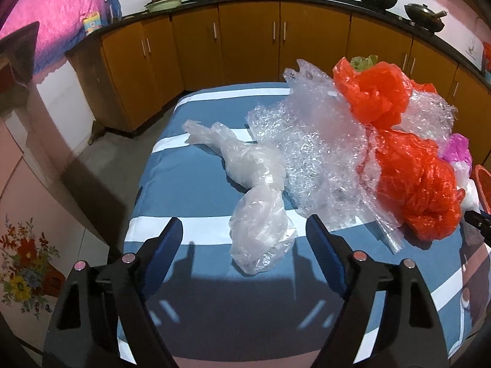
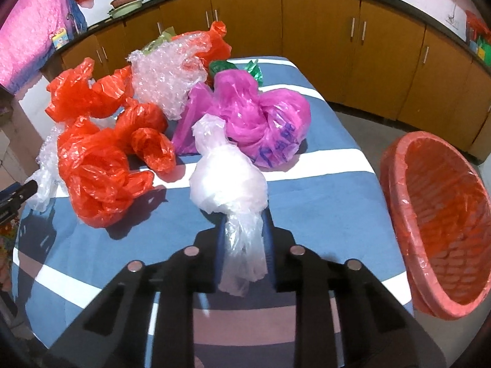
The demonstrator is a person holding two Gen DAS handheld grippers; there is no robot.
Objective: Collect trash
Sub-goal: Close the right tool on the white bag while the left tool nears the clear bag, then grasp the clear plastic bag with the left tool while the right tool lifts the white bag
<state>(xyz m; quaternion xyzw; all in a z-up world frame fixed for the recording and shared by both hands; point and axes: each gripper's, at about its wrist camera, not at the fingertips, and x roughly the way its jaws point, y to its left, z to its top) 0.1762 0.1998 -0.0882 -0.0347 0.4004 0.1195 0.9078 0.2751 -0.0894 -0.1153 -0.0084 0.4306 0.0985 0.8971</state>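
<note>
Left gripper (image 1: 244, 236) is hanging low over the striped table (image 1: 190, 190), pitched down, jaws apart and straddling the tail of a clear bag (image 1: 260, 230) without pinching it, likely lining up a grab. Bubble wrap (image 1: 310, 141) and orange bags (image 1: 411, 178) are sitting heaped mid-table. Right gripper (image 2: 244, 239), also angled down, is clamping the twisted neck of a white bag (image 2: 228, 181); the bag is still resting on the cloth. Red basket (image 2: 396, 165) is waiting tilted at the right edge, probably the drop target.

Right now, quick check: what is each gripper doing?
Left gripper: open, holding nothing, a clear plastic bag lying between its fingers.
Right gripper: closed on a white plastic bag.
</note>
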